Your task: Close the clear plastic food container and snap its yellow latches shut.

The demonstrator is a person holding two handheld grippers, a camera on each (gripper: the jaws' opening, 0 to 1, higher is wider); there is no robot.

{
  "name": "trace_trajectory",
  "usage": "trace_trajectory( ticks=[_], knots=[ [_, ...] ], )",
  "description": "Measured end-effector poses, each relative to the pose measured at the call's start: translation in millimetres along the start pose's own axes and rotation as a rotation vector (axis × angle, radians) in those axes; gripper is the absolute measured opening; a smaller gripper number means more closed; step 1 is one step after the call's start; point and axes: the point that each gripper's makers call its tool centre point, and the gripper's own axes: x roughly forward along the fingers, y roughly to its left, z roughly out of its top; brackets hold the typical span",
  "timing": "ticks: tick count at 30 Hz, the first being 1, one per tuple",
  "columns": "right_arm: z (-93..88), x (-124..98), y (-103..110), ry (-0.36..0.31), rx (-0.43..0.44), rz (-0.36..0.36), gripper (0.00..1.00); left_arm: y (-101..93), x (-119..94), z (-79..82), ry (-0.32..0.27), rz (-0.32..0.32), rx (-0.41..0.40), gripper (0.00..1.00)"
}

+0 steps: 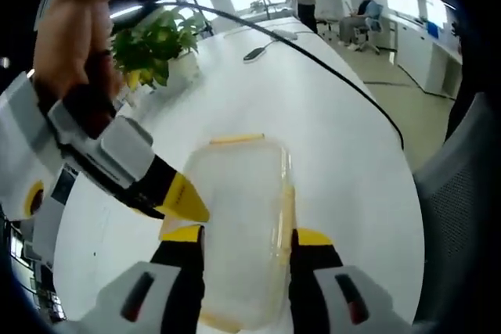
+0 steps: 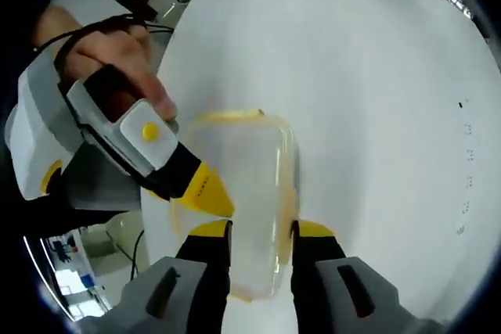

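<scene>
You held both grippers [image 1: 244,234] [image 2: 254,228] parted astride the container [image 1: 239,217]; uneven pressing could have skated it across the table [image 1: 329,138].

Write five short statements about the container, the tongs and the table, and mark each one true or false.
1. The clear container sits on a white table. True.
2. In the left gripper view, the left tongs straddle the container, one yellow tip on each side. True.
3. The container's latches are red. False: the latch on its far edge is yellow.
4. A potted plant stands on the table beyond the container. True.
5. In the right gripper view, the right tongs hang far from the container. False: their yellow tips flank it.
</scene>
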Motion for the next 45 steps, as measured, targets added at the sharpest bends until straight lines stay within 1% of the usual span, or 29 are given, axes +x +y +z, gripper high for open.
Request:
trace_trajectory(
  ticks=[5, 11, 15, 17, 21, 24, 26, 28, 32, 33, 34, 35, 36, 37, 38, 39, 40, 41, 43, 44, 45],
  knots=[
    [0.9, -1.4, -1.3, 0.011, 0.016, -0.002, 0.28, -0.1, 0.4, 0.5, 0.000, 0.011, 0.000, 0.38],
    [4.1, -2.0, -3.1, -0.011, 0.011, -0.002, 0.28, -0.1, 1.0, 0.1, -0.004, 0.012, 0.001, 0.38],
    [5.8, -1.9, -3.9, -0.019, 0.016, 0.000, 0.29, -0.8, 1.8, 0.4, -0.010, 0.033, 0.007, 0.38],
    [6.8, -1.7, -3.3, -0.017, 0.017, -0.004, 0.29, -0.6, 1.9, 0.5, -0.008, 0.031, 0.006, 0.38],
    [7.5, -2.5, -2.3, 0.001, 0.015, -0.037, 0.29, -0.6, 1.7, 0.9, -0.009, 0.029, 0.008, 0.38],
    [8.5, -4.4, -1.8, 0.006, -0.004, -0.093, 0.29, -0.6, 1.8, 1.2, -0.009, 0.030, 0.009, 0.39],
    [8.4, -5.8, -1.2, -0.009, -0.014, -0.122, 0.29, -0.4, 1.5, 1.2, -0.010, 0.029, 0.007, 0.39],
    [8.8, -6.3, -2.2, -0.032, -0.003, -0.141, 0.29, -0.1, 1.1, 1.5, -0.011, 0.024, 0.003, 0.39],
    [8.6, -8.4, -2.2, -0.118, 0.011, -0.175, 0.29, 1.4, -0.8, 3.4, -0.027, -0.003, -0.045, 0.39],
    [7.6, -8.8, -3.0, -0.155, 0.035, -0.185, 0.29, 1.8, -1.1, 3.5, -0.031, -0.008, -0.053, 0.39],
    [7.6, -9.2, -3.4, -0.178, 0.054, -0.192, 0.29, 1.8, -1.0, 3.5, -0.033, -0.011, -0.058, 0.39],
    [6.7, -10.5, -2.6, -0.217, 0.068, -0.209, 0.29, 1.8, -1.1, 4.3, -0.034, -0.013, -0.069, 0.39],
    [6.9, -11.3, -2.7, -0.240, 0.074, -0.221, 0.29, 1.7, -1.2, 4.8, -0.034, -0.015, -0.076, 0.39],
    [4.9, -12.6, -2.9, -0.285, 0.093, -0.247, 0.29, 1.9, -1.5, 5.9, -0.038, -0.017, -0.099, 0.39],
    [4.7, -13.6, -3.0, -0.316, 0.109, -0.267, 0.29, 2.3, -1.6, 6.6, -0.040, -0.018, -0.107, 0.40],
    [3.5, -15.0, -1.6, -0.363, 0.124, -0.300, 0.29, 1.6, -1.7, 6.6, -0.044, -0.021, -0.114, 0.40],
    [3.4, -15.8, -1.2, -0.392, 0.133, -0.322, 0.28, 0.9, -1.7, 6.8, -0.047, -0.022, -0.120, 0.41],
    [2.3, -16.5, 0.3, -0.436, 0.136, -0.358, 0.28, 0.2, -1.9, 7.0, -0.050, -0.025, -0.127, 0.41],
    [1.4, -17.2, 1.4, -0.492, 0.150, -0.394, 0.27, -0.5, -2.1, 7.7, -0.058, -0.026, -0.139, 0.43],
    [1.4, -15.4, 5.9, -0.531, 0.194, -0.391, 0.25, -1.1, -2.5, 8.3, -0.062, -0.028, -0.153, 0.43],
    [1.3, -16.3, 5.8, -0.553, 0.191, -0.419, 0.28, -0.6, -2.6, 8.9, -0.066, -0.028, -0.161, 0.43]
  ],
)
